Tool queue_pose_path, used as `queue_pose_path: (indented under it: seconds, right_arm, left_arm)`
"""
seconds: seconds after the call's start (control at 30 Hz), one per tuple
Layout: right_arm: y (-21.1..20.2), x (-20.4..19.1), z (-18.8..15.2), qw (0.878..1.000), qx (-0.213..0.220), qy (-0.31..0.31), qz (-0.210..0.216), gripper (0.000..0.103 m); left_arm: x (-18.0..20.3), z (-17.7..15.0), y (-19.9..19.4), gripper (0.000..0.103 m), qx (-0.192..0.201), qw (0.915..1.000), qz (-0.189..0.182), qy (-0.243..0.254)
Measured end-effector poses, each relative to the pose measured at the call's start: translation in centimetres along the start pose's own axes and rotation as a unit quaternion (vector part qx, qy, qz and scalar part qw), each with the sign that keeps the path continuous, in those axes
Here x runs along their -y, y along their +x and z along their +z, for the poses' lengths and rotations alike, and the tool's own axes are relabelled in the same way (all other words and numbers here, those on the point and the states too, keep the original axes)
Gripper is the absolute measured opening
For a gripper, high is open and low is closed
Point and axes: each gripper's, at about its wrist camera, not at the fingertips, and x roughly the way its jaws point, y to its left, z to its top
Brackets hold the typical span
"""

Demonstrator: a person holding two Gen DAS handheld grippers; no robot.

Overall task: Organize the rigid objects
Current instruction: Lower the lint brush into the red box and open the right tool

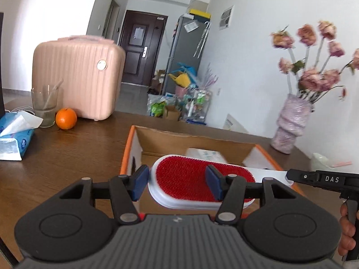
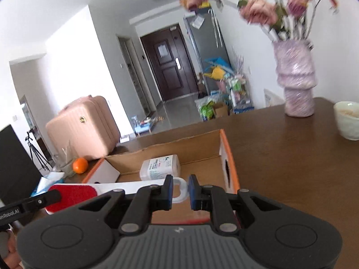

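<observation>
A white plastic lint brush (image 1: pixel 197 179) with an oval red bristle pad hangs over the near edge of the open cardboard box (image 1: pixel 190 141), orange along its rim. The left gripper (image 1: pixel 177 182) spreads wide around the brush head, apparently not touching. The right gripper (image 2: pixel 180 191), jaws narrowly apart, flanks the looped handle end; contact is unclear. A white labelled packet (image 2: pixel 160 167) lies inside the box. "DAS" marks the right gripper's body.

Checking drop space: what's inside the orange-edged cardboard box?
One white rectangular packet lies on the floor of the orange-edged cardboard box. The red-and-white lint brush above covers the near floor.
</observation>
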Motion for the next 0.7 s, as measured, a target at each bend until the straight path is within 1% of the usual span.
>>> queue_pose_path:
  seconds: [0.1, 0.17, 0.23, 0.27, 0.3, 0.33, 0.4, 0.43, 0.53, 0.57, 0.63, 0.7]
  right_arm:
    - [3.6, -0.2, -0.3, 0.999, -0.023, -0.023, 0.004, 0.015]
    - [5.0, -0.4, -1.0, 0.999, -0.032, -0.035, 0.008, 0.015]
    - [6.1, -0.6, -1.9, 0.998, -0.045, -0.046, 0.005, 0.015]
    - [6.5, -0.8, -2.3, 0.997, -0.053, -0.059, 0.002, 0.015]
    - [6.7, -1.0, -2.7, 0.996, -0.056, -0.069, 0.007, 0.015]
    - [6.7, -1.3, -3.0, 0.996, -0.052, -0.077, 0.007, 0.015]
    - [6.7, -2.3, -3.8, 0.993, -0.04, -0.111, -0.018, 0.02]
    - [6.9, -2.7, -4.2, 0.99, -0.04, -0.13, -0.027, 0.021]
    - [6.7, -2.9, -4.3, 0.991, -0.031, -0.13, -0.027, 0.019]
    - [6.6, -2.9, -4.2, 0.99, -0.026, -0.134, -0.033, 0.022]
    - [6.3, -3.1, -4.1, 0.989, -0.018, -0.142, -0.041, 0.022]
    - [5.4, -3.2, -3.8, 0.99, -0.002, -0.138, -0.038, 0.023]
  left_arm:
    - [-1.3, -0.8, 1.8, 0.056, -0.016, 0.9998, 0.01, 0.004]
    - [-2.1, -1.5, 2.7, 0.057, -0.023, 0.9996, 0.018, 0.004]
    - [-2.4, -2.2, 3.3, 0.057, -0.023, 0.9995, 0.02, 0.009]
    - [-2.3, -2.5, 3.3, 0.057, -0.016, 0.9994, 0.021, 0.02]
    - [-2.0, -2.6, 3.2, 0.06, -0.009, 0.9993, 0.019, 0.032]
    - [-1.6, -2.9, 2.9, 0.066, -0.002, 0.9988, 0.018, 0.045]
    - [-1.0, -3.3, 2.2, 0.075, 0.013, 0.9977, 0.019, 0.063]
    - [-0.7, -3.4, 1.8, 0.075, 0.022, 0.9966, 0.021, 0.076]
    - [0.2, -3.6, 1.2, 0.078, 0.036, 0.9943, 0.023, 0.098]
    - [0.3, -3.6, 1.1, 0.078, 0.037, 0.9941, 0.021, 0.1]
    - [0.4, -3.7, 1.0, 0.079, 0.038, 0.9939, 0.022, 0.102]
    - [0.3, -3.9, 0.6, 0.079, 0.041, 0.994, 0.032, 0.096]
